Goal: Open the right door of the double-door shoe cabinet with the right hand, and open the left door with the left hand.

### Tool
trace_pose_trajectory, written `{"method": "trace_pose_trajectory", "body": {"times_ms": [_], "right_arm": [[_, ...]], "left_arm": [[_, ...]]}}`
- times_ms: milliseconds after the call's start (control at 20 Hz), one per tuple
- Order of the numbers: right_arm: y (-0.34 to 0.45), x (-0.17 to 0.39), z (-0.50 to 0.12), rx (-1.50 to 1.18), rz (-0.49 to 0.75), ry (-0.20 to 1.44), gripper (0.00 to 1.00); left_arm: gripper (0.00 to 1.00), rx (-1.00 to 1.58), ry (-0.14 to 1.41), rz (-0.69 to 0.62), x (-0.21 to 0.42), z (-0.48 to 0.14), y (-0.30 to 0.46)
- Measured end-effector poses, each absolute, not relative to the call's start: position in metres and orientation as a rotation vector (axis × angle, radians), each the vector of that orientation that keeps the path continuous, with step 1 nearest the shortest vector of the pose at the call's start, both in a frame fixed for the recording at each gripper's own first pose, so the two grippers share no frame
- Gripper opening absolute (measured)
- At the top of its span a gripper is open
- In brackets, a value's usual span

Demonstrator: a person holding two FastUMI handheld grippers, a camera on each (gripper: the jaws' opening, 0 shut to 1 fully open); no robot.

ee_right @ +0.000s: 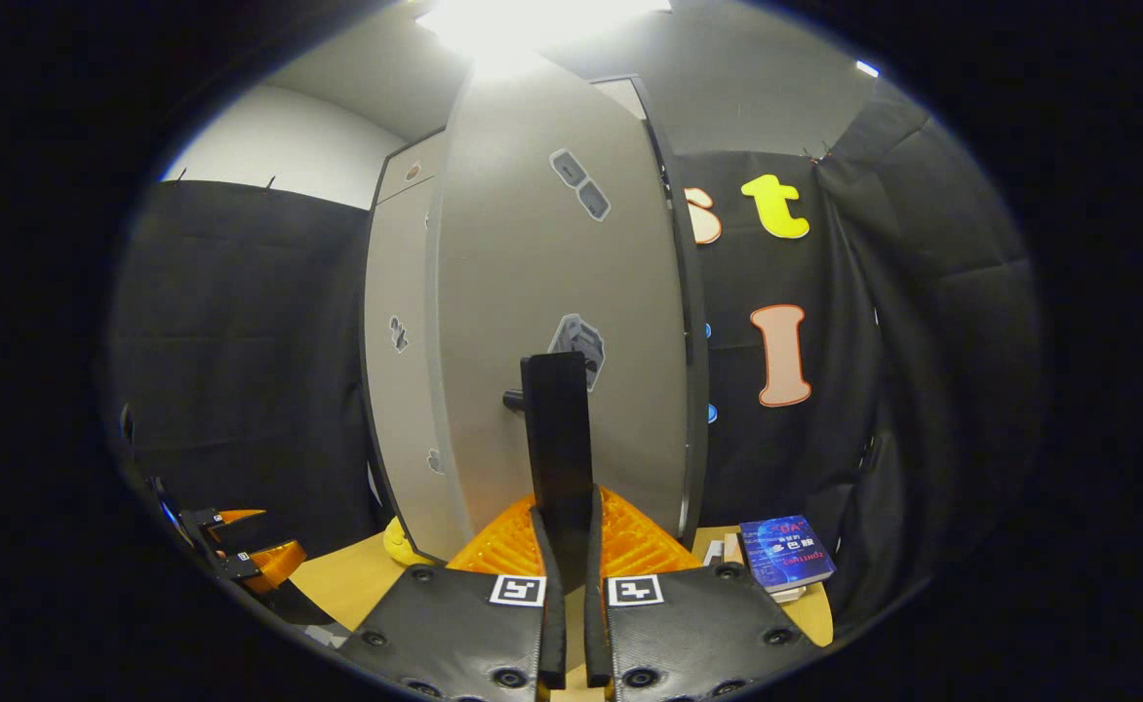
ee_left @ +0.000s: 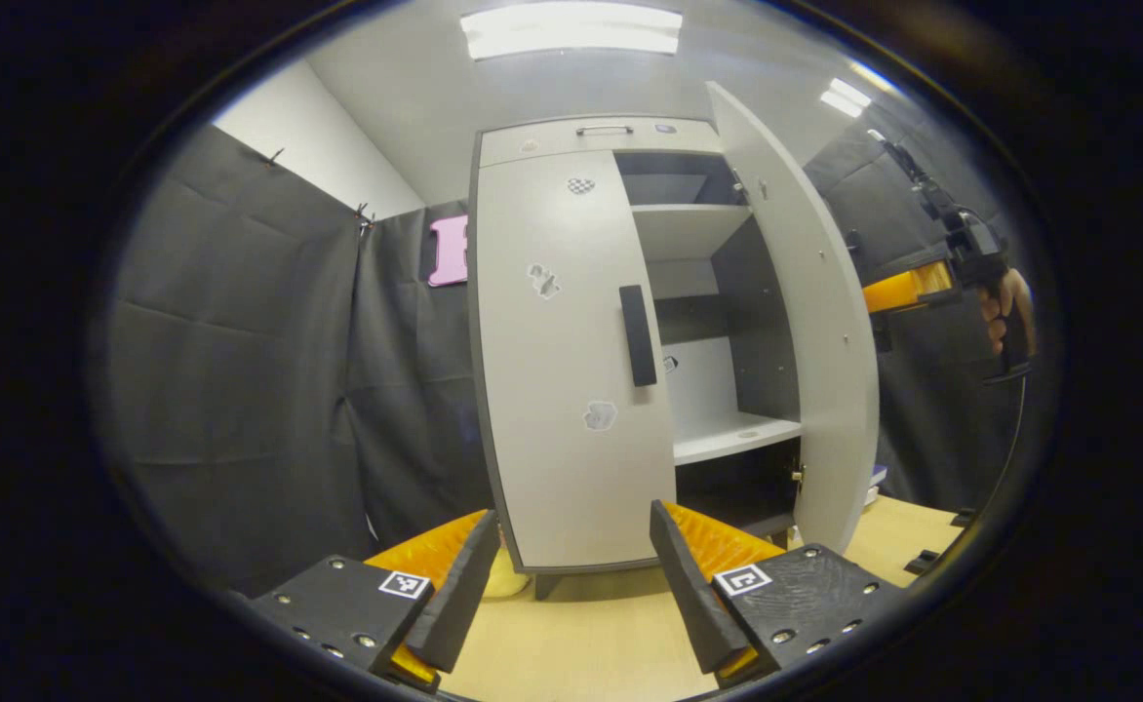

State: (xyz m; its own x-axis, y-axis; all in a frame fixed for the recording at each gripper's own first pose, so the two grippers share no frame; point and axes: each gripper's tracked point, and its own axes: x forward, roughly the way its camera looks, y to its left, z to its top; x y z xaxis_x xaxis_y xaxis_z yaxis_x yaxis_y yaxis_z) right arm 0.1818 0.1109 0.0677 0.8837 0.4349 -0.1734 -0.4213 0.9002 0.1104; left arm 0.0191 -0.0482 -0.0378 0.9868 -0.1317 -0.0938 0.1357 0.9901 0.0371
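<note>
The right tool [ee_right: 569, 585] is pinched on the right door's handle [ee_right: 557, 439], with the right door [ee_right: 552, 292] swung open. The left tool [ee_left: 571, 585] is spread, and the left door's upright handle [ee_left: 638, 334] lies straight ahead, slightly right, on the closed left door [ee_left: 562, 390].

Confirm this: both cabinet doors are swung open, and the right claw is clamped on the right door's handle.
Not quite. In the left gripper view only the right door is open; the left door is shut. The right claw does clamp the right door's handle.

Matt smooth cabinet doors [ee_left: 562, 370], wood-look table [ee_left: 581, 634], cloth wall [ee_left: 240, 370]
</note>
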Motion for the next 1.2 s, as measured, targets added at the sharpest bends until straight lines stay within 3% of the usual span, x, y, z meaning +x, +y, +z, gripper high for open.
{"method": "trace_pose_trajectory", "body": {"times_ms": [350, 450, 500, 550, 600, 700, 1000, 1050, 1200], "right_arm": [[0.072, 0.191, 0.07, 0.002, 0.314, 0.17, 0.09], [0.054, 0.195, 0.07, -0.01, 0.236, 0.168, 0.08], [0.046, 0.196, 0.07, -0.01, 0.204, 0.17, 0.03], [0.052, 0.188, 0.071, 0.025, 0.236, 0.175, 0.08], [0.062, 0.186, 0.072, 0.064, 0.261, 0.18, 0.04], [0.064, 0.186, 0.069, 0.061, 0.263, 0.178, 0.07], [0.034, 0.175, 0.075, -0.001, 0.184, 0.125, 0.16], [0.031, 0.173, 0.077, -0.006, 0.171, 0.118, 0.28], [0.007, 0.169, 0.078, -0.032, 0.077, 0.105, 0.99]], "left_arm": [[0.91, 0.051, 0.092, -0.147, 0.027, -0.033, -0.07], [0.89, 0.049, 0.083, -0.168, 0.035, -0.027, -0.085], [0.9, 0.045, 0.079, -0.18, 0.041, -0.025, -0.092], [0.9, 0.041, 0.074, -0.191, 0.046, -0.02, -0.098], [0.9, 0.038, 0.066, -0.202, 0.052, -0.016, -0.102], [0.91, 0.037, 0.046, -0.218, 0.065, -0.003, -0.114], [0.9, 0.008, -0.025, -0.25, 0.118, 0.044, -0.134], [0.91, 0.004, -0.037, -0.252, 0.128, 0.053, -0.137], [0.91, -0.028, -0.061, -0.265, 0.164, 0.075, -0.148]]}}
